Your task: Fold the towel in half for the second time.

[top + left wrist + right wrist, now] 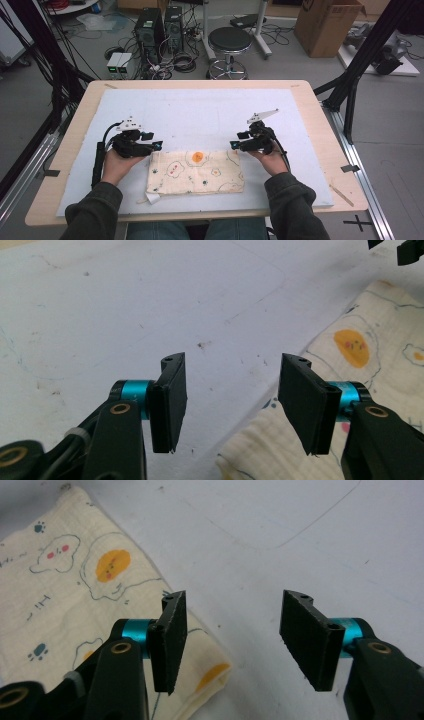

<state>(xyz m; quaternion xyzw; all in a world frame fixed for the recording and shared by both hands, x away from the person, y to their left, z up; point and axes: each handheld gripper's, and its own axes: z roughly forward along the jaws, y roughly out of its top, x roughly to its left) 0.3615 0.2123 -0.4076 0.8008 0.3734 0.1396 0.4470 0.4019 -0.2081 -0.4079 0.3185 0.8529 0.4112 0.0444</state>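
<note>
Left claw (156,145) jaws apart, nothing clamped, sitting over the upper-left corner of the folded cloth (196,172); right claw (234,145) likewise apart and empty, at the upper-right corner, cloth edge just under its left jaw in the right gripper view. Cloth lies flat on the white mat (200,110) near the front edge of the counter (320,100), between the two hands; long axis runs left-right across the counter, printed side up.

Your cloth (196,172) is cream, printed with fried eggs in orange yolks and small dark paw marks. Your grippers have black jaws with turquoise rings. The mat (200,115) is pale blue-white, the worktop (320,125) light wood.
</note>
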